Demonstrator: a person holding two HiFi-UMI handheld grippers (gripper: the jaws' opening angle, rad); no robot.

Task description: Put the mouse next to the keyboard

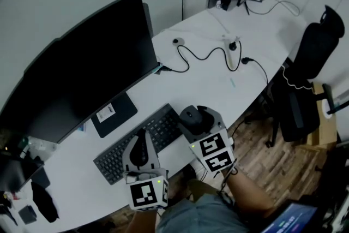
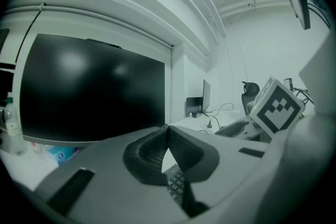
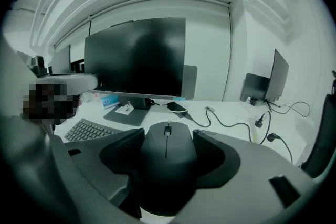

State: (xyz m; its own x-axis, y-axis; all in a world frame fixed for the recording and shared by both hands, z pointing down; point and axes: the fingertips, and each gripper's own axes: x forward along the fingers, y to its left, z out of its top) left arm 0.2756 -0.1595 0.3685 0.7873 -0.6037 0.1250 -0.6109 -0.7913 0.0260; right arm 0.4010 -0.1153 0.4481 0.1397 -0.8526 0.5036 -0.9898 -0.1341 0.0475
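My right tongs [image 1: 195,117] are clamped on the mouse [image 3: 167,150]: in the right gripper view the two dark ribbed pads [image 3: 122,150] press against its left and right flanks, and its scroll wheel points away from me toward the monitor [image 1: 82,73]. From the head view the mouse sits just beside the right end of the keyboard [image 1: 112,160], close to the near edge of the white surface [image 1: 218,84]. I cannot tell whether its underside rests on the surface or hangs slightly above it. My left tongs [image 2: 168,131] are together with nothing between them. Their tips meet in the left gripper view, and only a small gap below the tips lets a few keyboard keys show through. In the head view those tongs hang over the middle of the keyboard's near side, well to the left of the mouse. The keyboard lies at a slant in front of the monitor's flat stand [image 1: 113,113]. Farther along the surface a black cable [image 1: 202,54] snakes past a plug. A dark office chair [image 1: 305,79] stands off the right edge, over the wooden floor [image 1: 262,155].
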